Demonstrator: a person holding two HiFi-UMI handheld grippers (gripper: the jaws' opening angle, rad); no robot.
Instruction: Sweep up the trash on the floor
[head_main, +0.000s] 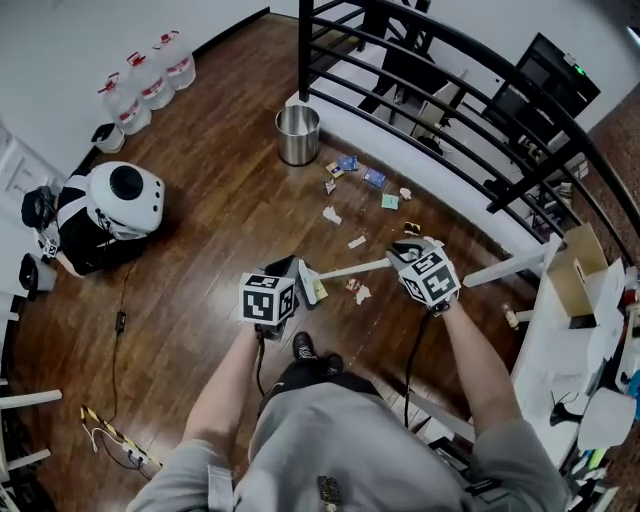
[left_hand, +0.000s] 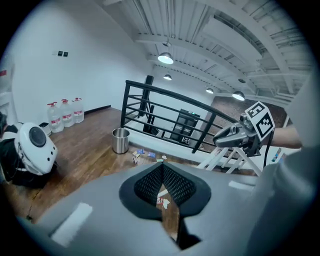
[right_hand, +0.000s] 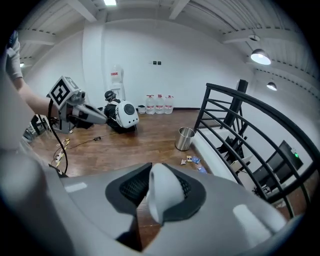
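Note:
Scraps of paper trash (head_main: 375, 178) lie scattered on the wooden floor near a steel bin (head_main: 298, 134), and a few pieces (head_main: 358, 292) lie just in front of me. My right gripper (head_main: 405, 252) is shut on the white broom handle (head_main: 352, 268), whose head (head_main: 309, 283) rests on the floor beside my left gripper (head_main: 288, 272). In the right gripper view the white handle (right_hand: 162, 190) fills the gap between the jaws of the right gripper (right_hand: 161, 189). The left gripper (left_hand: 163, 192) looks shut with nothing in it. The trash (left_hand: 142, 154) and bin (left_hand: 120, 140) lie beyond it.
A black railing (head_main: 450, 110) runs along the right behind the trash. A white domed machine with black bags (head_main: 120, 200) sits at the left wall, water bottles (head_main: 150, 80) behind it. A cable (head_main: 120, 320) trails over the floor. A white table with a cardboard box (head_main: 575, 265) stands at the right.

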